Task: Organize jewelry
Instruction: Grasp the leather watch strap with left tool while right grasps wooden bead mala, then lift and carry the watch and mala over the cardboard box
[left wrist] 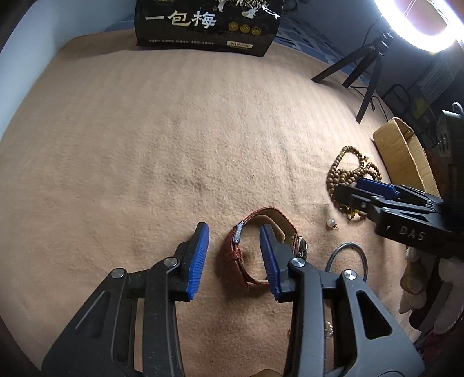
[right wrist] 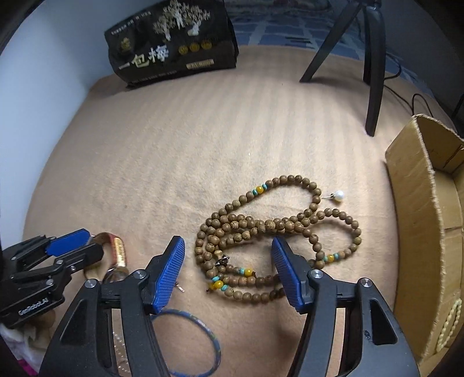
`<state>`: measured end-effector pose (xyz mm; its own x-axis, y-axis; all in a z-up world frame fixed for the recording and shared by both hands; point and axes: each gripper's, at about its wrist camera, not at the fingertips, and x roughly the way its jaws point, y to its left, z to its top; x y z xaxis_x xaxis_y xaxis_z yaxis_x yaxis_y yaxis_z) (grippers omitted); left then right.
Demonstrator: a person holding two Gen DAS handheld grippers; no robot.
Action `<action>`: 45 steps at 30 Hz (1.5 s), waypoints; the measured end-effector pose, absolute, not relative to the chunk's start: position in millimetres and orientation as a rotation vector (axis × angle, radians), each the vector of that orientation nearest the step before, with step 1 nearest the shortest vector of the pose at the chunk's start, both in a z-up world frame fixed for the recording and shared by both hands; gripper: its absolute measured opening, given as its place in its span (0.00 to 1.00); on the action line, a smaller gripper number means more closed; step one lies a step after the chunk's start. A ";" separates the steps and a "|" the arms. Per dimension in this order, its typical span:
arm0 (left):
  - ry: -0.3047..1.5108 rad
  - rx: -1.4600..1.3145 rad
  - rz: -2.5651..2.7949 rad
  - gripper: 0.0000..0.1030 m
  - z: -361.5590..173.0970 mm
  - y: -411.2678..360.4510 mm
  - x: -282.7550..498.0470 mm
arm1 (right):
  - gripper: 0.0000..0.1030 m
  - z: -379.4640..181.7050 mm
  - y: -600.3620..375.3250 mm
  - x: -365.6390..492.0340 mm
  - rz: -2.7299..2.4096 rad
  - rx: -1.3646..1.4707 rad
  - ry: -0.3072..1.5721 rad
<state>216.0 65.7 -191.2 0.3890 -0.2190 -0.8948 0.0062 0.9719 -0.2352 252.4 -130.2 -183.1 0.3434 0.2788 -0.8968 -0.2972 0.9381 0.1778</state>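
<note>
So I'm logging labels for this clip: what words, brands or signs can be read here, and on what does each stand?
"一包梅": large pale characters on the black bag at the far edge of the blanket.
"DAS": on the body of the right gripper, seen from the left wrist.
"GenRobot.AI": on the body of the left gripper, seen from the right wrist.
Small print and gold seals on the bag: too small to read.

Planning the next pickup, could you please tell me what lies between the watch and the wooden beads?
A lone pearl earring on the blanket, shown in the left wrist view.
</note>
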 end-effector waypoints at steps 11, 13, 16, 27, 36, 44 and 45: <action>1.177 -0.193 -0.136 0.13 -199.3 62.3 220.6 | 0.43 -191.1 -105.0 254.2 0.335 -0.193 1.135; 1.178 -0.190 -0.136 0.12 -199.5 61.1 220.8 | 0.29 -190.7 -106.3 254.0 0.343 -0.183 1.134; 1.176 -0.186 -0.133 0.11 -199.4 60.7 221.7 | 0.12 -191.0 -111.7 254.1 0.359 -0.157 1.134; 1.138 -0.210 -0.133 0.09 -180.8 62.9 218.4 | 0.12 -166.3 -129.2 245.4 0.370 -0.087 1.088; 1.062 -0.229 -0.176 0.09 -143.1 50.4 209.5 | 0.11 -126.5 -145.1 225.1 0.369 -0.067 1.003; 1.010 -0.229 -0.218 0.09 -115.3 30.7 200.0 | 0.11 -97.3 -161.7 211.5 0.365 -0.036 0.937; 1.002 -0.228 -0.228 0.09 -111.1 26.7 198.7 | 0.11 -94.1 -163.6 209.1 0.367 -0.034 0.930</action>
